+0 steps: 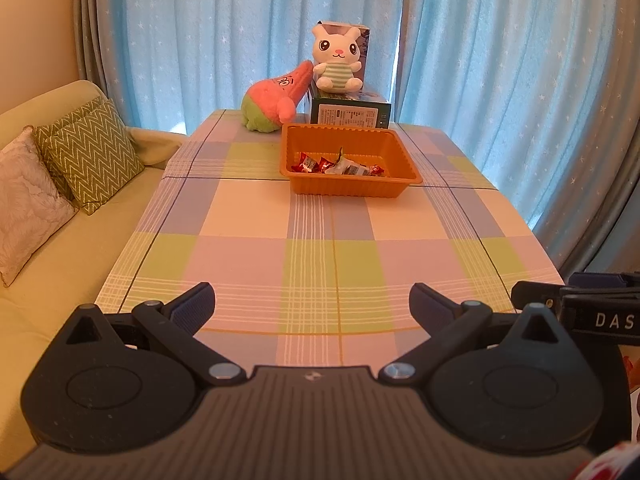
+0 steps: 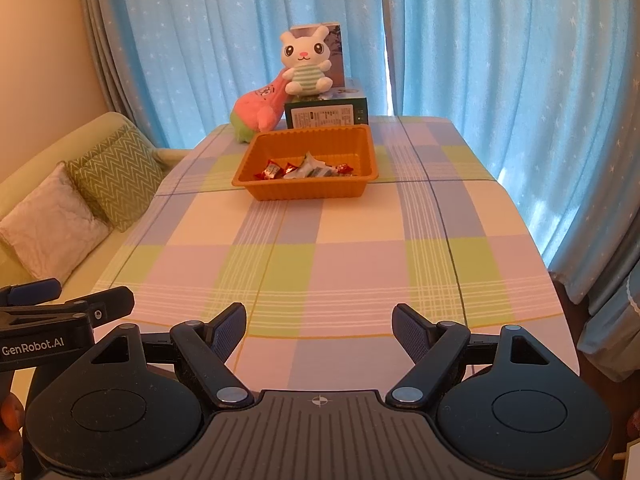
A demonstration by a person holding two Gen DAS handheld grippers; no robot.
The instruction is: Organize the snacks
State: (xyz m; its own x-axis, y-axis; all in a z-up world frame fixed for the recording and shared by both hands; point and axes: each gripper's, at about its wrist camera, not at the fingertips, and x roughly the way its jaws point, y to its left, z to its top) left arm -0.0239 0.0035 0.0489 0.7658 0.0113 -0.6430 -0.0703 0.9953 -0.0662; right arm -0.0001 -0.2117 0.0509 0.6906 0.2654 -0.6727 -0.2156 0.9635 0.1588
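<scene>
An orange plastic tray (image 1: 348,190) stands on the far half of the checked table (image 1: 320,256); it also shows in the right wrist view (image 2: 308,190). Inside lie several wrapped snacks (image 1: 340,166), red and white ones, also seen in the right wrist view (image 2: 306,170). My left gripper (image 1: 312,300) is open and empty above the near table edge, far from the tray. My right gripper (image 2: 319,322) is open and empty too, beside the left one. Each gripper shows at the edge of the other's view.
Behind the tray stand a dark box (image 1: 351,114), a white rabbit plush (image 1: 338,60) on it, and a pink plush (image 1: 276,98). A sofa with cushions (image 1: 92,156) runs along the left. Blue curtains (image 1: 500,80) hang behind and to the right.
</scene>
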